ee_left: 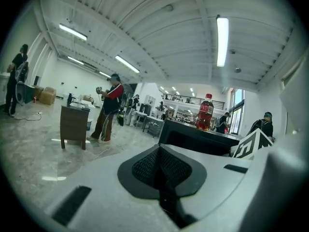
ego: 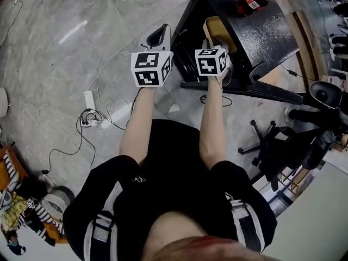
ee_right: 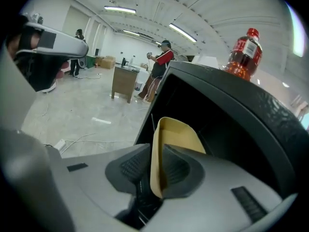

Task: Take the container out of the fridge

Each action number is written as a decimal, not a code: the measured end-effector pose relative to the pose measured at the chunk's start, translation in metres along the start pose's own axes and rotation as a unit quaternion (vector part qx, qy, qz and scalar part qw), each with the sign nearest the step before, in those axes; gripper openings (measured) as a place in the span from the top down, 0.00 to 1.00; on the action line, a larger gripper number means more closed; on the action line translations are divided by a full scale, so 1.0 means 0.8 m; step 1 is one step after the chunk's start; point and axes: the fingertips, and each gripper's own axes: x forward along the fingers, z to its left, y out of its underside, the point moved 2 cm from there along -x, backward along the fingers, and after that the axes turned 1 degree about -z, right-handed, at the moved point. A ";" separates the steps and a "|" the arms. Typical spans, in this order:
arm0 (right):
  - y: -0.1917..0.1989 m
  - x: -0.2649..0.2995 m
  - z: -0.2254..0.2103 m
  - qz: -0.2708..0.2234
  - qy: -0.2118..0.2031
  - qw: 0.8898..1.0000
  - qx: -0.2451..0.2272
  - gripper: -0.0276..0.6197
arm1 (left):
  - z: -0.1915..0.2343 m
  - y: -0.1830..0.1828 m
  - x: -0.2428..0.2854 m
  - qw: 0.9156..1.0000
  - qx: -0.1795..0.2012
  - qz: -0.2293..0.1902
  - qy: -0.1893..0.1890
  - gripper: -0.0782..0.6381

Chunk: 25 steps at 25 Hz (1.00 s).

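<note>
While holding the left gripper (ee_left: 161, 166) aside, jaws together and empty (probably not needed), clamps the right gripper (ee_right: 157, 166) on the thin wall of the tan container (ee_right: 181, 134) at the open mouth of the black fridge (ee_right: 231, 110), for drawing it out.

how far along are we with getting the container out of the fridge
Done: the fridge is open, and the right tool is closed on the container wall.
In hand: the container is held at the opening with the dark interior right behind it, so it doesn't look clear of the fridge yet.
Left: draw it fully out. The left tool is shut and empty.
</note>
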 end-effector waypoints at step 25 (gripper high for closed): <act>-0.122 -0.126 0.017 -0.363 -0.189 0.868 0.282 0.93 | 0.023 -0.061 -0.063 0.994 0.039 -0.068 -0.073 0.88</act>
